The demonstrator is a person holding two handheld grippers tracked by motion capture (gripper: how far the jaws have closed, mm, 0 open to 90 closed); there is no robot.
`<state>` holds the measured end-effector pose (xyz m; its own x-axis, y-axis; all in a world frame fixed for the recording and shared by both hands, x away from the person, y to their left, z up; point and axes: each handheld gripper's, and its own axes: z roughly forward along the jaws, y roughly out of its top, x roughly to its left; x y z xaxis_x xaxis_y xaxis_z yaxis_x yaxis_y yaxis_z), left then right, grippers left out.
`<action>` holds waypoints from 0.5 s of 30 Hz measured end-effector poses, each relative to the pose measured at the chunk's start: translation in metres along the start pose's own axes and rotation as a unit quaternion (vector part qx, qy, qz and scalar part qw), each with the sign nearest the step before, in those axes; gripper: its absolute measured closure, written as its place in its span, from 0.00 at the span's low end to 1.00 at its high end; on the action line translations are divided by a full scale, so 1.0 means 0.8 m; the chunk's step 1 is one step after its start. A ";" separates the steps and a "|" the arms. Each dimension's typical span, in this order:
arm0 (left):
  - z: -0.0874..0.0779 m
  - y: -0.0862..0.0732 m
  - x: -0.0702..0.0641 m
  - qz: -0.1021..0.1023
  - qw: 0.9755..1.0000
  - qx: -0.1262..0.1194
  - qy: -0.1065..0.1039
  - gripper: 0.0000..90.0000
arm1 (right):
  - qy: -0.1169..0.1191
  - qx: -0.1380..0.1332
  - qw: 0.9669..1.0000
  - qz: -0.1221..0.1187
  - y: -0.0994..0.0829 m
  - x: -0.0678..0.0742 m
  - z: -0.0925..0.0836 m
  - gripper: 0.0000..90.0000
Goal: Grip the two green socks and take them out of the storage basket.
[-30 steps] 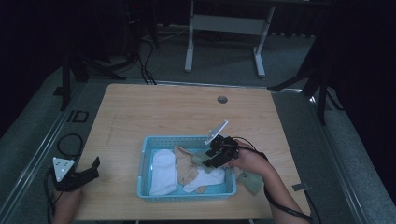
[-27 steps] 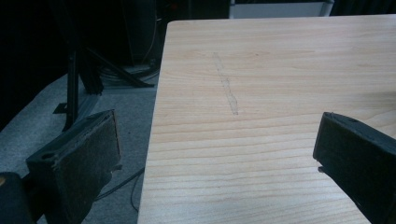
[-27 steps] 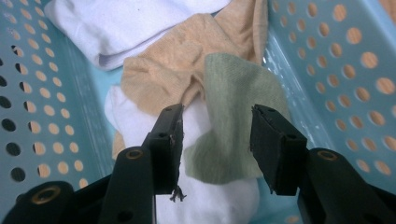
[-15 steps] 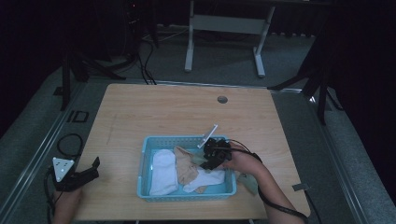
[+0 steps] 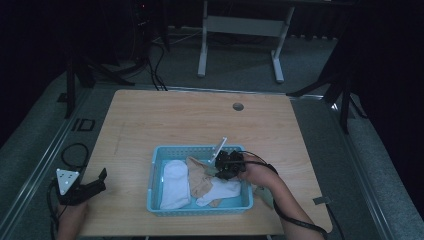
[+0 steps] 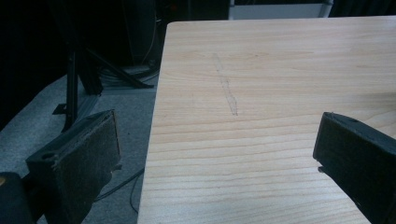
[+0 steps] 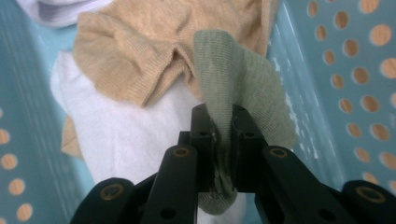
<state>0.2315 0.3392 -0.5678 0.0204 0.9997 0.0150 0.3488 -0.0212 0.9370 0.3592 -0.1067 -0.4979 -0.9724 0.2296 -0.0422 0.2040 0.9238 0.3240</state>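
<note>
right gripper [image 7: 223, 140] just closed its jaws on the green sock [image 7: 238, 79], pinched tight inside the blue basket [image 5: 157, 162] near the table's front edge. sock was secured, likely ready to lift. left gripper [image 5: 95, 182] sat open and empty at the front left corner.

Right gripper [image 7: 223, 140] clamped, left gripper [image 6: 219, 158] agape

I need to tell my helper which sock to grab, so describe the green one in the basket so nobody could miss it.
On the wooden table sits a light blue basket with holes in its walls, full of socks. At its right end, the right claw is shut on a thin green sock. It is the only green one: a tan sock and a white sock lie beside it.
</note>
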 end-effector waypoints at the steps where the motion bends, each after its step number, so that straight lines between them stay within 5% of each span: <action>1: 0.000 0.000 0.000 0.000 1.000 0.001 0.000 0.00 | 0.001 -0.005 1.000 0.000 0.000 0.000 -0.004 0.92; 15: 0.001 0.000 0.000 -0.001 1.000 0.001 0.001 0.00 | 0.005 -0.071 0.997 -0.001 0.004 0.003 -0.064 0.92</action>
<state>0.2320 0.3390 -0.5678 0.0176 0.9997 0.0144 0.3515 -0.0196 0.9360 0.3517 -0.1187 -0.4486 -0.9739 0.2246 -0.0329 0.1855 0.8711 0.4546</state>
